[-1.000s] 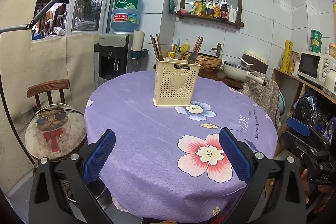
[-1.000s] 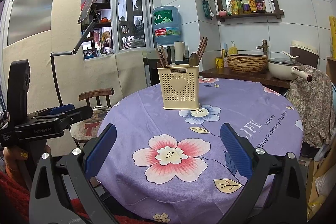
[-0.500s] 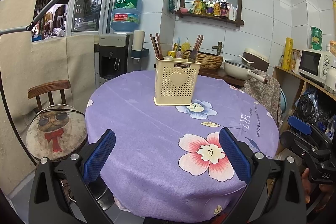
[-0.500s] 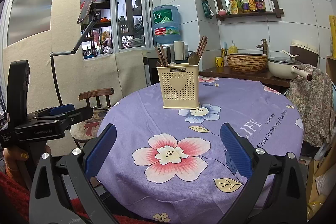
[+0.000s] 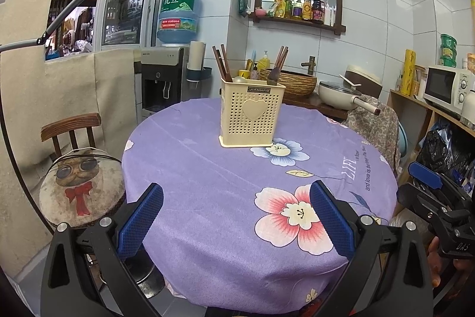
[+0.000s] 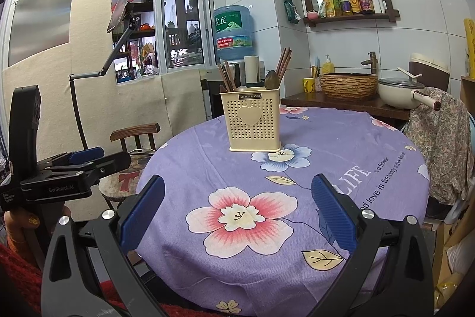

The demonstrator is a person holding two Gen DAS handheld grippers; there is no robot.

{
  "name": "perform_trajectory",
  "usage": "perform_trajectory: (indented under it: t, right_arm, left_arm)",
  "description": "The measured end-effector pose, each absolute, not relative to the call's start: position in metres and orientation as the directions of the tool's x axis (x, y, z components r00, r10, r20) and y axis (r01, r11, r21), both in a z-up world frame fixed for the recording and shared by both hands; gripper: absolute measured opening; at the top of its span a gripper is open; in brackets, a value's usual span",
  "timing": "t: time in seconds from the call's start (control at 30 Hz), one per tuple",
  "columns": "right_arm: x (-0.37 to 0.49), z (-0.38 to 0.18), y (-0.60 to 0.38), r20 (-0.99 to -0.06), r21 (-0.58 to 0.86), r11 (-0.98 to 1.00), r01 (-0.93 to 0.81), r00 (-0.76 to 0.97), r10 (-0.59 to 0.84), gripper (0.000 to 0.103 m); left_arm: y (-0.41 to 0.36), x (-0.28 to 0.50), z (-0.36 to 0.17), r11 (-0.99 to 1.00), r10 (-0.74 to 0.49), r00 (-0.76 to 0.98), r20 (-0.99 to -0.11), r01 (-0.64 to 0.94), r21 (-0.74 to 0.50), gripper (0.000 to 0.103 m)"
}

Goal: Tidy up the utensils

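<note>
A cream perforated utensil holder with a heart on its front stands upright on the round table with the purple flowered cloth; it also shows in the right wrist view. Brown chopsticks and spoons stick out of its top. My left gripper is open and empty, held back at the table's near edge. My right gripper is open and empty, also at the near edge. Each gripper shows from the side in the other's view: the left one and the right one.
A wooden chair with a cat cushion stands left of the table. A water dispenser is behind. A counter at the back holds a woven basket and a pot. A microwave sits on a shelf at the right.
Both grippers have drawn back slightly from the table, still open and empty. The holder has not moved.
</note>
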State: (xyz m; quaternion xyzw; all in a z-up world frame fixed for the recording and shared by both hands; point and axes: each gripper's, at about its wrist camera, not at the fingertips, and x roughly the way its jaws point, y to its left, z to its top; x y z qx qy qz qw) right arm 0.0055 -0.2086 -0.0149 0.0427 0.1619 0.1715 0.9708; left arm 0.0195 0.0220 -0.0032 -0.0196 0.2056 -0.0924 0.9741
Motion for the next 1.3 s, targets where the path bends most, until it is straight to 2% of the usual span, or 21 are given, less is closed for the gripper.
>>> perform_trajectory:
  t: [1.3]
  right_arm:
    - [0.014,-0.026,-0.206,-0.336,0.149,0.935,-0.322,0.873,0.354,0.097]
  left_arm:
    - [0.024,0.029,-0.013,0.989,-0.149,0.883,-0.444,0.138,-0.058,0.097]
